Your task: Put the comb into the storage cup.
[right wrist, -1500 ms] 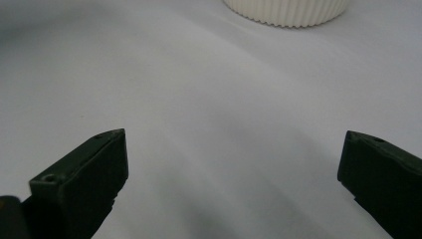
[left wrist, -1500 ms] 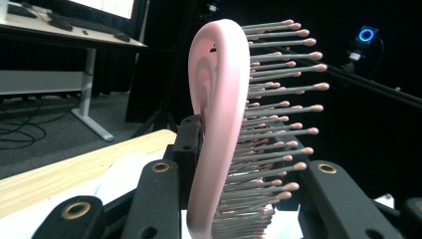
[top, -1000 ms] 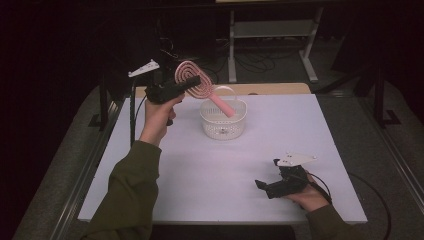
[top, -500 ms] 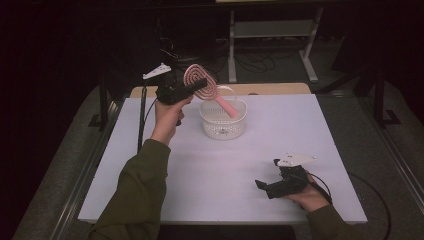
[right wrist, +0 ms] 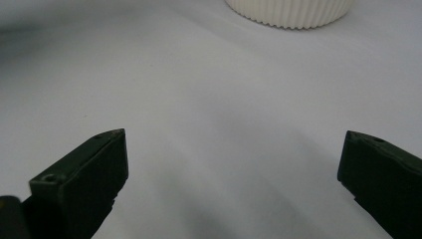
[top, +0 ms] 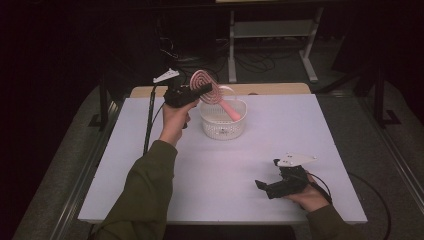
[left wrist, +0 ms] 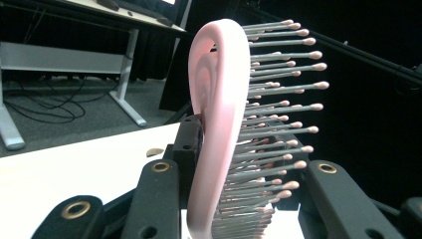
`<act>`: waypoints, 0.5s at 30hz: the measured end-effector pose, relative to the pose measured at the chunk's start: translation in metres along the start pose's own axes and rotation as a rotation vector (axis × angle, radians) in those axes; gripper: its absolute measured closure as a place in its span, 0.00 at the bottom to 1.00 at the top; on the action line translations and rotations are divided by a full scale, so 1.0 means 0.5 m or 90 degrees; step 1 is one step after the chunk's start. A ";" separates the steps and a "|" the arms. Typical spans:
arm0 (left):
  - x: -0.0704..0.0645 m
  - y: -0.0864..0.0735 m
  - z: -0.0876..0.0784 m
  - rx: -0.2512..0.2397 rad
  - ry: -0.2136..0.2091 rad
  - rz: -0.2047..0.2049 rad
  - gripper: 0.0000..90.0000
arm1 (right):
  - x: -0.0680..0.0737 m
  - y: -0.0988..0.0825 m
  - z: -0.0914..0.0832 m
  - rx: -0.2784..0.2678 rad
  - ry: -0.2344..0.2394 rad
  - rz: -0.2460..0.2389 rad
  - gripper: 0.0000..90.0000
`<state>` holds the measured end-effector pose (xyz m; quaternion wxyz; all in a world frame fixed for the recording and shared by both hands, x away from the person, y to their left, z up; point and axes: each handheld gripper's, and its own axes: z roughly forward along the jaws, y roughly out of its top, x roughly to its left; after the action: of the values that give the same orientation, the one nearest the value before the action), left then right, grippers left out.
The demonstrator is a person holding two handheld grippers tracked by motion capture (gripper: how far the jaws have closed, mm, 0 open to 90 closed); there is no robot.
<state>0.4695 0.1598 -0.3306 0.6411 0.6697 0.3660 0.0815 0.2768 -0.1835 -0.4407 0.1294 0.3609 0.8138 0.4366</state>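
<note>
Pink hairbrush [top: 210,90] held above white basket [top: 223,121], handle angled into it, head pinched in left gripper [top: 192,92] jaws. Right gripper [top: 272,186] rests near bench [top: 150,150] front edge, jaws spread. White bench surface; dark room, grey carpet [top: 50,165], metal frame table [top: 270,30] behind.

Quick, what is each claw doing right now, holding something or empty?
Left claw: shut on the pink hairbrush, held over the white basket.
Right claw: open, empty, low over the table.
</note>
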 end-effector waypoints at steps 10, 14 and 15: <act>0.011 -0.027 0.022 0.013 0.006 -0.017 0.71 | -0.001 0.000 -0.002 -0.002 0.000 0.001 0.00; 0.016 -0.040 0.031 0.020 0.007 -0.024 0.71 | -0.002 0.000 -0.002 -0.002 -0.001 0.002 0.00; 0.017 -0.043 0.032 0.021 0.006 -0.026 0.71 | -0.002 0.000 -0.002 -0.002 -0.001 0.002 0.00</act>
<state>0.4765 0.1501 -0.3559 0.6296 0.6722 0.3840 0.0652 0.2766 -0.1848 -0.4403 0.1297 0.3625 0.8125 0.4377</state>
